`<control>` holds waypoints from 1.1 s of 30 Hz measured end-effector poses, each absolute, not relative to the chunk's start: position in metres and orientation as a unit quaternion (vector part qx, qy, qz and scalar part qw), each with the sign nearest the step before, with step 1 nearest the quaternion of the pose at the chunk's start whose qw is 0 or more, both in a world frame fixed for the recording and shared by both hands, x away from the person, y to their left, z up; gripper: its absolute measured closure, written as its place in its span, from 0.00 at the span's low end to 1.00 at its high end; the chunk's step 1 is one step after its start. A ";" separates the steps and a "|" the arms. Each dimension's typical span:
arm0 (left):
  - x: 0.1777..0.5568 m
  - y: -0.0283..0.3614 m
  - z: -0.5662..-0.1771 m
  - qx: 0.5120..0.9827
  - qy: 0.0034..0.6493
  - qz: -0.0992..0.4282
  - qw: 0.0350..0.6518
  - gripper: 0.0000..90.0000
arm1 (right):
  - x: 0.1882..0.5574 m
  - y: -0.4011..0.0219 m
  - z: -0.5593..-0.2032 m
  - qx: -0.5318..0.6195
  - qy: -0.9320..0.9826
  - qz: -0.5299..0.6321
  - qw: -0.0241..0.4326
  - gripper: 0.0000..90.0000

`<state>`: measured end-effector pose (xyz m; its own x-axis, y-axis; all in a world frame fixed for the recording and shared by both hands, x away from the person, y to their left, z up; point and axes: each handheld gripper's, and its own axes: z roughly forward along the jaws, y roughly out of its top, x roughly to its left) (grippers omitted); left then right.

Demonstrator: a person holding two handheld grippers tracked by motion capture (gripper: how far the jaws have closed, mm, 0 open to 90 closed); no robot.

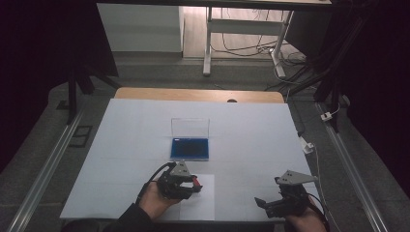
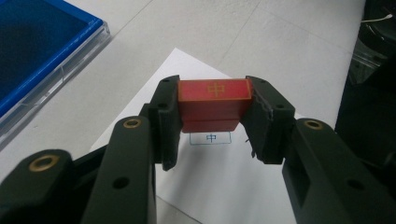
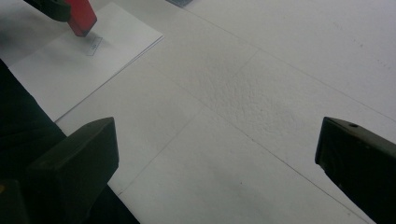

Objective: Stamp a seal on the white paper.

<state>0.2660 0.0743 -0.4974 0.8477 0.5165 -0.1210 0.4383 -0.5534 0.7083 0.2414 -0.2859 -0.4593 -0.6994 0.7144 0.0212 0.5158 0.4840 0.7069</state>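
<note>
- I'm looking down on a white table, and past its far edge the floor carries a tangle of cables round a white desk frame.
- In the middle of the table sits an open ink pad case: blue pad flat in the base, clear lid standing upright on the far side.
- Nearer me, just this side of the case, lies a white sheet of paper, flat on the table.
- The left gripper is over that sheet, in my left hand, with its cable looping off to the left.
- It's clenched on a red stamp block: in the left gripper view, both black jaws press the block's two sides, and a gold character shows on its face.
- The block hangs a little above the paper, apart from it.
- Right under it, on the sheet, I see a small printed mark, a blue character in a thin box.
- The case lies to the far left of the block in that view, well apart.
- The right gripper is low at the near right of the table, well apart from the sheet.
- Its jaws stand wide apart with nothing but bare table between them.
</note>
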 end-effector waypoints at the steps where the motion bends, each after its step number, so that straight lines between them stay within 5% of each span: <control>1: 0.266 0.074 -0.496 0.879 0.271 0.051 0.388 0.65 | 0.241 -0.286 -0.459 0.362 0.850 0.357 0.139 0.00; 33: 0.280 0.110 -0.471 0.861 0.302 0.060 0.406 0.64 | 0.242 -0.286 -0.459 0.362 0.849 0.358 0.138 0.00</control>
<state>0.2801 0.1099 -0.4714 0.8103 0.5689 -0.1409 0.4708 -0.4886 0.7345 0.2416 -0.2864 -0.4592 -0.6990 0.7147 0.0248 0.5165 0.4804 0.7088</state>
